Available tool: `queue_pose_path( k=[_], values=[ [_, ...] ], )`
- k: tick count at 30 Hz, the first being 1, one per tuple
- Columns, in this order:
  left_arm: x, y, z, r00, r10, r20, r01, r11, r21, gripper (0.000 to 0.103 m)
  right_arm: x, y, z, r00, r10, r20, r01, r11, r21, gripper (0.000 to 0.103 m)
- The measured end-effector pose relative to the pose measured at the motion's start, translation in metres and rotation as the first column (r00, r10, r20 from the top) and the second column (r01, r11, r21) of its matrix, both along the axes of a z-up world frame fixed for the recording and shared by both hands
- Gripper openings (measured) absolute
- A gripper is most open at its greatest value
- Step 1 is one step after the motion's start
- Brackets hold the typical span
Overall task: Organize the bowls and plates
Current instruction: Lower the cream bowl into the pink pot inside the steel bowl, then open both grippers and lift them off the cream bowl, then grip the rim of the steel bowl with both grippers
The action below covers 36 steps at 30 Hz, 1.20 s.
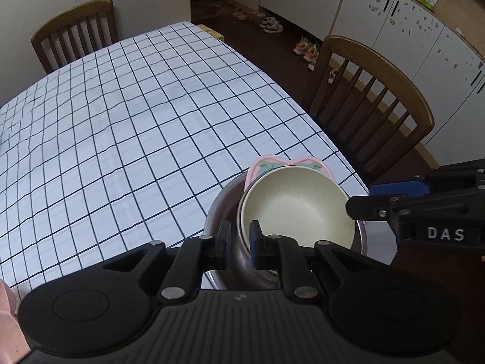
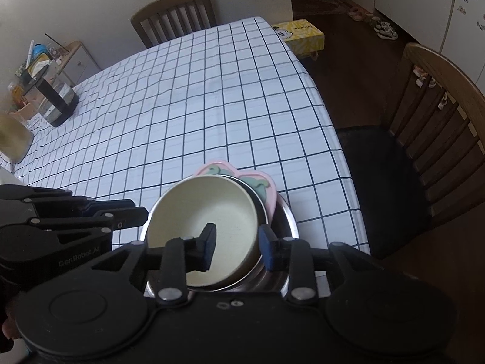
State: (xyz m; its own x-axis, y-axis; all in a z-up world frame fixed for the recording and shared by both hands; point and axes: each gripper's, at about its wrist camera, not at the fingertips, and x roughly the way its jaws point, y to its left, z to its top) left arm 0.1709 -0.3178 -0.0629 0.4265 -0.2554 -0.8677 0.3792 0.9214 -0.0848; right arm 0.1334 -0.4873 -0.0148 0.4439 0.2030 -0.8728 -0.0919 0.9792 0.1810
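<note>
A cream bowl [image 1: 297, 203] [image 2: 212, 203] sits tilted inside a steel bowl [image 1: 218, 212] [image 2: 288, 212] at the table's near right corner. A pink plate [image 1: 260, 163] [image 2: 212, 166] with a green pattern leans behind it in the same steel bowl. My left gripper [image 1: 240, 241] [image 2: 142, 209] is at the cream bowl's left rim, its jaws nearly together. Whether the pads touch the rim I cannot tell. My right gripper [image 2: 238, 244] [image 1: 360, 200] is open astride the right rim. One finger is inside the bowl, the other outside, and neither pad presses on it.
The checked tablecloth [image 1: 136, 121] spreads far and left. The table's right edge runs close beside the steel bowl. A wooden chair [image 1: 379, 97] stands to the right, another [image 1: 75, 30] at the far end. A black kettle [image 2: 57, 103] is far left. A yellow box [image 2: 300, 35] lies beyond the far corner.
</note>
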Motion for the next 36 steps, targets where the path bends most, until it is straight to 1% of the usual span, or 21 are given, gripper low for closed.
queue_pose_path(
  k=[2,4,6,8,11,14,15,17,18,19,20,21,22,24,26,28,29,30,32,34,36],
  values=[
    [-0.005,0.004,0.003,1.0,0.001,0.013,-0.001,1.0,-0.006,0.012,-0.005,0.002,0.006,1.0,0.006,0.019,-0.006,1.0,-0.002,0.035],
    [-0.01,0.009,0.008,1.0,0.004,0.03,-0.004,1.0,-0.018,0.012,-0.01,0.003,0.011,0.999,0.015,0.037,-0.015,1.0,0.002,0.041],
    [-0.015,0.015,0.012,0.999,0.01,0.036,-0.009,0.999,-0.041,0.012,-0.015,0.005,0.016,0.998,0.026,0.054,-0.027,1.0,0.011,0.046],
    [-0.019,0.021,0.015,0.999,0.019,0.036,-0.017,0.998,-0.066,0.012,-0.02,0.006,0.021,0.996,0.03,0.078,-0.03,1.0,0.004,0.048],
    [-0.029,0.028,0.02,0.998,0.024,0.057,-0.02,0.997,-0.076,0.012,-0.026,0.006,0.027,0.994,0.03,0.107,-0.031,1.0,0.004,0.052],
    [-0.037,0.034,0.025,0.997,0.024,0.079,-0.017,0.996,-0.085,0.013,-0.034,0.006,0.032,0.99,0.029,0.136,-0.031,0.999,0.011,0.059],
    [-0.04,0.036,0.026,0.996,0.024,0.086,-0.016,0.996,-0.091,0.016,-0.037,0.006,0.033,0.989,0.029,0.146,-0.031,0.999,0.012,0.061],
    [-0.046,0.041,0.028,0.995,0.027,0.098,-0.016,0.994,-0.108,0.027,-0.042,0.007,0.036,0.986,0.03,0.164,-0.033,0.999,0.012,0.063],
    [-0.048,0.043,0.029,0.994,0.03,0.105,-0.018,0.993,-0.113,0.038,-0.044,0.007,0.037,0.985,0.03,0.171,-0.033,0.999,0.013,0.064],
    [-0.051,0.045,0.03,0.993,0.038,0.114,-0.024,0.993,-0.119,0.056,-0.046,0.007,0.038,0.984,0.031,0.174,-0.034,0.999,0.013,0.065],
    [-0.054,0.048,0.031,0.991,0.048,0.126,-0.032,0.992,-0.126,0.064,-0.049,0.007,0.039,0.983,0.031,0.179,-0.033,0.999,0.012,0.065],
    [-0.056,0.05,0.032,0.989,0.057,0.138,-0.038,0.99,-0.135,0.074,-0.051,0.007,0.04,0.983,0.027,0.184,-0.03,0.999,0.013,0.068],
    [-0.058,0.052,0.033,0.987,0.061,0.146,-0.04,0.989,-0.141,0.076,-0.053,0.007,0.04,0.982,0.023,0.188,-0.026,1.0,0.015,0.071],
    [-0.06,0.054,0.032,0.988,0.055,0.145,-0.035,0.989,-0.141,0.076,-0.056,0.005,0.041,0.981,0.015,0.195,-0.018,1.0,0.015,0.074],
    [-0.061,0.056,0.028,0.989,0.054,0.141,-0.036,0.991,-0.131,0.077,-0.06,0.002,0.04,0.98,0.005,0.199,-0.007,1.0,0.012,0.081],
    [-0.058,0.058,0.02,0.989,0.062,0.133,-0.047,0.992,-0.115,0.078,-0.062,-0.003,0.037,0.979,-0.002,0.206,0.001,1.0,0.003,0.094],
    [-0.056,0.059,0.016,0.99,0.068,0.126,-0.054,0.992,-0.111,0.078,-0.063,-0.006,0.034,0.979,-0.005,0.205,0.005,1.0,-0.003,0.096],
    [-0.054,0.06,0.011,0.99,0.074,0.118,-0.061,0.992,-0.108,0.078,-0.063,-0.008,0.03,0.98,-0.01,0.2,0.013,1.0,-0.011,0.098],
    [-0.049,0.062,0.0,0.991,0.082,0.102,-0.071,0.992,-0.1,0.078,-0.062,-0.015,0.021,0.983,-0.025,0.18,0.029,0.999,-0.019,0.098],
    [-0.043,0.061,-0.011,0.994,0.081,0.076,-0.074,0.993,-0.097,0.078,-0.059,-0.024,0.01,0.986,-0.044,0.158,0.047,0.999,-0.011,0.098],
    [-0.036,0.058,-0.022,0.995,0.079,0.062,-0.074,0.994,-0.079,0.078,-0.055,-0.032,-0.001,0.99,-0.063,0.13,0.063,0.998,0.004,0.097]
  ],
)
